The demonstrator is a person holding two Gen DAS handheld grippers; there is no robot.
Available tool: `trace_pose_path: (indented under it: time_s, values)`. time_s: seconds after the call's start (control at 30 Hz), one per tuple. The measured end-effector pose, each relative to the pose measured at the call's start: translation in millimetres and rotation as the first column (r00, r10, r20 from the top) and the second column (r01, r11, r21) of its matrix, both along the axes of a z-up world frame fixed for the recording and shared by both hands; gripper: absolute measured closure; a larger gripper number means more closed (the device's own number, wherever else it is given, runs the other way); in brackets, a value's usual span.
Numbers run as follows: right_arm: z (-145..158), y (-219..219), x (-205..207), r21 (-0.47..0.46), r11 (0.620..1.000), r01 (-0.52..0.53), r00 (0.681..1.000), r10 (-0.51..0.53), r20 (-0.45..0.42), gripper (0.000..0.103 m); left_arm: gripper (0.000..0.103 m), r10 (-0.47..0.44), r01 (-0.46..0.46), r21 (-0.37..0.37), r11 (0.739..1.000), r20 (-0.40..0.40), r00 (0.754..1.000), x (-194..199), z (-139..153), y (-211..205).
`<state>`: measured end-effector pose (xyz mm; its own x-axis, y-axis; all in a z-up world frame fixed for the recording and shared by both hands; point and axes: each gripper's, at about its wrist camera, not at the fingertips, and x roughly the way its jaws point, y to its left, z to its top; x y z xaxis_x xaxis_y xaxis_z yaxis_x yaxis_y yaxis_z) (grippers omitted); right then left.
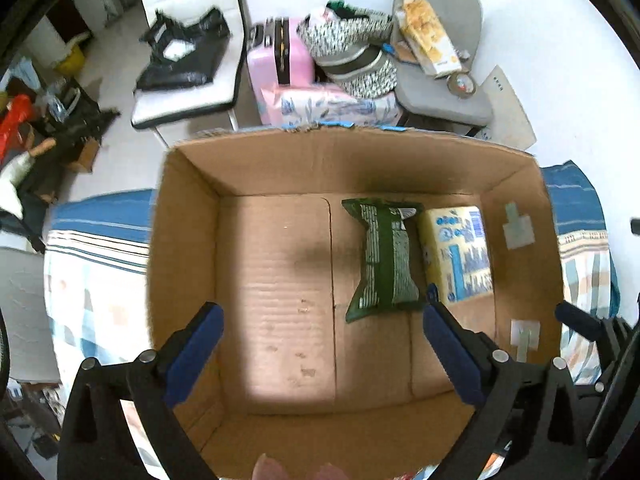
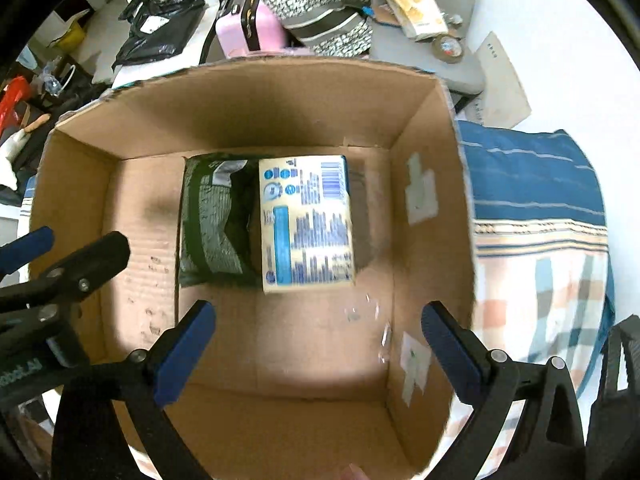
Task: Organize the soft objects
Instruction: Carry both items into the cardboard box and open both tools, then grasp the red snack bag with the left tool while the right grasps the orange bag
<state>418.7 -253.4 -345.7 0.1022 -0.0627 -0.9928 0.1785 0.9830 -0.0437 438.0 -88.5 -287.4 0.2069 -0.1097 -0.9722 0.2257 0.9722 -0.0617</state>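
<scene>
Both my grippers hang over the cardboard box (image 1: 192,240), pointing down into it. Left gripper (image 1: 320,344): jaws wide, nothing between them but bare box floor. Right gripper (image 2: 316,344): jaws equally wide, also empty. Two soft packs lie flat on the box floor toward its far right: a green pouch (image 1: 382,256), and just to its right, touching or slightly overlapped by it, a yellow pack (image 1: 460,252) with blue print. From the right wrist view the yellow pack (image 2: 306,224) sits clear of the right wall, the green pouch (image 2: 212,220) against its left edge. Left half of the floor is bare. The box rests on a bed with a blue striped and checked cover (image 2: 536,216); beyond its far wall, a pink case (image 1: 280,52) and more clutter. My judgement: both packs are placed and the grippers are free for the next item. Risks: the two grippers hang close together, the left one's arm showing in the right view, so they could knock on withdrawal; a finger catching the box wall could shift the box on the soft bed; later items dropped on the crumpled pouch may slide.
</scene>
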Motion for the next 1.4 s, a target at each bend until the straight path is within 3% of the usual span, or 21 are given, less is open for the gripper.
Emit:
trace_pose_path:
  time_s: [0.47, 0.63, 0.77, 0.9, 1.0, 1.1, 1.2, 1.23, 1.4]
  values:
    - [102.3, 31.1, -98.9, -0.044, 0.999, 0.024, 0.982, -0.015, 0.189, 0.000, 0.001, -0.007, 0.008, -0.002, 1.000, 0.198, 0.980, -101.6, 93.6, 21.3]
    - [130.2, 41.6, -132.3, -0.030, 0.999, 0.026, 0.973, -0.018, 0.231, 0.000, 0.001, 0.010, -0.006, -0.022, 1.000, 0.221, 0.975, -130.6, 113.9, 31.7]
    - [139.6, 42.2, -160.2, -0.001, 0.999, 0.042, 0.971, -0.040, 0.235, 0.000, 0.001, 0.056, -0.046, -0.057, 0.997, 0.183, 0.982, -151.0, 111.5, 40.9]
    - [124.0, 21.9, -192.3, 0.042, 0.993, 0.109, 0.975, -0.115, 0.190, 0.000, 0.001, 0.124, -0.121, -0.104, 0.987, 0.025, 0.992, -170.3, 74.4, 47.0]
    - [91.2, -6.1, -218.4, 0.068, 0.981, 0.180, 0.977, -0.187, 0.103, 0.000, 0.001, 0.163, -0.186, -0.139, 0.973, -0.161, 0.973, -182.3, 24.0, 47.0]
    - [56.8, -28.9, -237.6, 0.081, 0.969, 0.235, 0.971, -0.238, 0.028, 0.000, 0.001, 0.209, -0.279, -0.178, 0.944, -0.335, 0.919, -193.7, -30.0, 46.4]
    - [23.0, -45.7, -249.1, 0.115, 0.953, 0.280, 0.960, -0.278, -0.035, 0.000, 0.001, 0.258, -0.385, -0.195, 0.902, -0.470, 0.844, -201.7, -75.0, 45.3]
    - [11.7, -50.8, -252.4, 0.128, 0.947, 0.296, 0.955, -0.291, -0.052, 0.000, 0.001, 0.279, -0.416, -0.187, 0.890, -0.496, 0.822, -202.1, -87.8, 43.5]
    - [-34.8, -70.5, -261.5, 0.178, 0.911, 0.372, 0.927, -0.357, -0.112, 0.000, 0.001, 0.329, -0.483, -0.157, 0.862, -0.552, 0.767, -193.3, -126.4, 27.2]
